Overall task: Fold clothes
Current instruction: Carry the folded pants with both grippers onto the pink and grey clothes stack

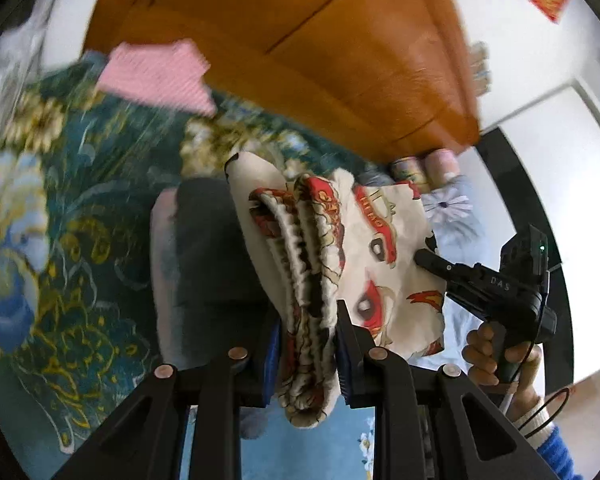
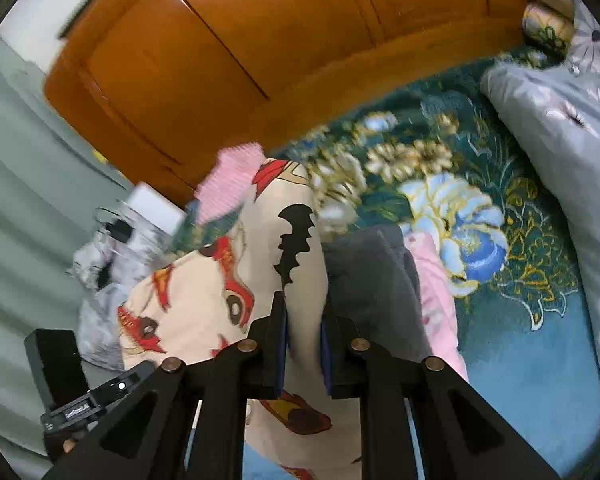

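While held off the bed (image 1: 72,240) between both tools, hangs mid-fold: cream printed garment (image 1: 380,248), bunched and pleated at lower centre of the left wrist view, spreading to the right of centre. Further left in that view, at upper left, a pink folded cloth (image 1: 156,76) on the floral bedspread, and just left of centre a dark grey garment (image 1: 204,248) over something pale pink, apparently a stack already dealt with, though hard to confirm through blur. At lower centre, left gripper (image 1: 306,344) with fingers (image 1: 350,356) narrowed onto a thick gathered edge of the cream garment. At right of the frame, right gripper (image 1: 428,258) reaching to the fabric's far edge, held by a hand (image 1: 496,352). Seen from the right wrist view, fingers (image 2: 278,336) drawn in close on a flat fold of the same cloth. Judged roughly midway: this piece gripped and partly doubled, not yet laid flat or stacked; wooden headboard (image 1: 300,40) across the top.
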Motion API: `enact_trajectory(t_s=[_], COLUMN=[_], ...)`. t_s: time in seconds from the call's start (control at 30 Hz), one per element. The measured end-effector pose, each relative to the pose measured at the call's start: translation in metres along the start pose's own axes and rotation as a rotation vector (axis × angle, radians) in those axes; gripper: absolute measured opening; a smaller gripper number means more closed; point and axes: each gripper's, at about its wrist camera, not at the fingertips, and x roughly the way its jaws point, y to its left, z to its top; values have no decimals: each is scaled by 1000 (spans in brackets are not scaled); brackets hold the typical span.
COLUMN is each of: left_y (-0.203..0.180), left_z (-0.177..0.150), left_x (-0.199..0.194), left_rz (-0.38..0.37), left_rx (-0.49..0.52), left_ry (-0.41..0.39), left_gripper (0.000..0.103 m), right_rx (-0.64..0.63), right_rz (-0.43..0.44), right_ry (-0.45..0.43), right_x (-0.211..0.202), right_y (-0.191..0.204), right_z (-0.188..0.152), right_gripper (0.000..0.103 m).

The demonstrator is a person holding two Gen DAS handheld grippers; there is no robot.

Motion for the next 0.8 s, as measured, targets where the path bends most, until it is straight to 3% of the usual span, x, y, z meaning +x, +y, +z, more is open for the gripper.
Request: enact_trajectory(t_s=[0.13, 0.3, 0.47, 0.53, 0.6, 0.73, 0.8], left_y=[17, 18, -13, -35, -49, -53, -47], left_z=[-5, -1, 4, 2, -4, -15, -15], left_x=[6, -9, -32, -26, -14, 12, 22], left_rz=[-10, 6, 97, 124, 140, 182, 200], left_rx=[-34, -36, 111, 214, 288, 363, 368], left_ry=[-7, -44, -114, -114, -97, -65, -64], left_gripper=[32, 42, 52, 54, 57, 60, 60], right_rx=[65, 87, 91, 54, -64, -283, -298], right_rz=[-10, 10, -18, -58, -100, -148, -191], right_ry=[24, 21, -55, -104, -104, -55, -44], right_x=[23, 17, -16, -30, -32, -13, 0], right_y=[-23, -28, -23, -12, 13, 49, 43], right_z=[-4, 0, 3, -2, -18, -55, -60], right_gripper=[15, 19, 23, 23, 23, 23, 23])
